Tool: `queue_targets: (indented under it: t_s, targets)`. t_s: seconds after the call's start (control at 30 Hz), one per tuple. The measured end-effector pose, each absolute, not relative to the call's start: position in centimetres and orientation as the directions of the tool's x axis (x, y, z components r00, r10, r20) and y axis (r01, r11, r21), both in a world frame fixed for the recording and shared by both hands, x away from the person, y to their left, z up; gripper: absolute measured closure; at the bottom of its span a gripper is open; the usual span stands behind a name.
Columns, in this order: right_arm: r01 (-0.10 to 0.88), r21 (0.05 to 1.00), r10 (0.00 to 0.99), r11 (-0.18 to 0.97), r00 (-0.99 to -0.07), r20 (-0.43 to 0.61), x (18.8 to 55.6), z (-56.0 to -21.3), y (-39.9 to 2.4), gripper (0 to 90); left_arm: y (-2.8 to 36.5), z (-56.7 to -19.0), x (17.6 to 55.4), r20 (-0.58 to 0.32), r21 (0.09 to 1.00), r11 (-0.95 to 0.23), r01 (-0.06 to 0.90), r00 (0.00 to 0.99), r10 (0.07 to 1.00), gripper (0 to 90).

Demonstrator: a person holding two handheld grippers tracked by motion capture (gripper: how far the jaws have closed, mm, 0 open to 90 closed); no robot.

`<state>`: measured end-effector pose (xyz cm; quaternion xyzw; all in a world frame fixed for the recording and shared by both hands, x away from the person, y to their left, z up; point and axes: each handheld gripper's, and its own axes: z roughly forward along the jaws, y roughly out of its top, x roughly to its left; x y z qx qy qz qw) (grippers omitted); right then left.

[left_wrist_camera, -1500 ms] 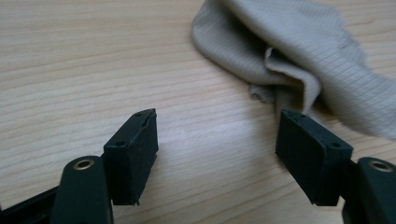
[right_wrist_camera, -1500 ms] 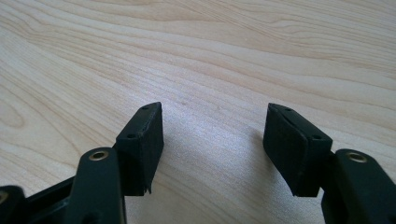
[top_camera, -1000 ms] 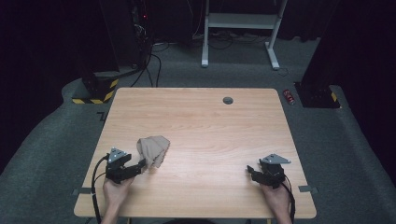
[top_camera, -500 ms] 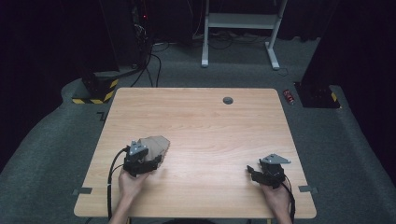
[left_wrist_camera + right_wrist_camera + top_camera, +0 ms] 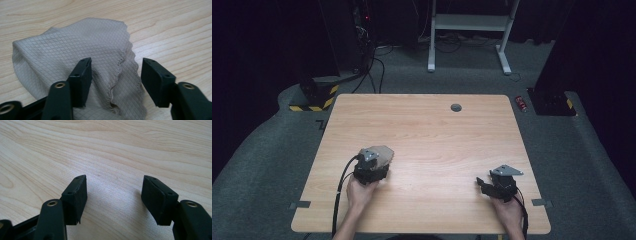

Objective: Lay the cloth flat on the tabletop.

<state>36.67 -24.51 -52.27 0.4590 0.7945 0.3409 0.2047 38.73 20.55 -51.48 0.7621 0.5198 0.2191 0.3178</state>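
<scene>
A beige quilted cloth point(image 5: 385, 152) point(image 5: 75, 47) lies crumpled on the wooden table point(image 5: 422, 120), left of centre near the front. My left gripper point(image 5: 373, 163) point(image 5: 116, 65) sits over its near side. The jaws have just been closing, and a fold of the cloth with its scalloped edge lies between them. A gap remains beside the right jaw, so the pads are not pressing. My right gripper point(image 5: 482, 182) point(image 5: 115, 182) rests at the front right, open over bare wood, with nothing between its jaws.
A small dark round thing point(image 5: 456, 107) sits near the table's far edge. On the floor lie a red can point(image 5: 522, 103) at the right, a yellow-and-black striped base point(image 5: 312, 97) at the left and a white desk frame point(image 5: 467, 30) behind.
My left hand has carried its gripper to the right and onto the cloth, covering the cloth's near part. The right gripper has stayed where it was.
</scene>
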Motion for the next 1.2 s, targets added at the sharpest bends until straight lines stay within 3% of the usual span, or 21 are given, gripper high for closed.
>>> queue_targets:
  t_s: [0.37, 0.73, 1.2]
  targets:
    - [0.59, 0.73, 0.869, 0.346, -0.495, -0.012, 36.7, -52.3, -24.5, 37.2, 21.1, -51.7, 39.2, -0.02, 0.732, -0.259, 0.63, 0.4, 0.916, 87.1]
    - [0.59, 0.73, 0.869, 0.346, -0.495, -0.012, 36.7, -52.3, -24.5, 37.2, 20.9, -51.3, 39.1, -0.096, 0.758, -0.214, 0.616, 0.43, 0.898, 89.2]
    - [0.59, 0.73, 0.869, 0.346, -0.495, -0.012, 36.7, -52.3, -24.5, 37.2, 16.9, -49.3, 39.8, -0.147, 0.785, -0.229, 0.575, 0.533, 0.833, 89.3]
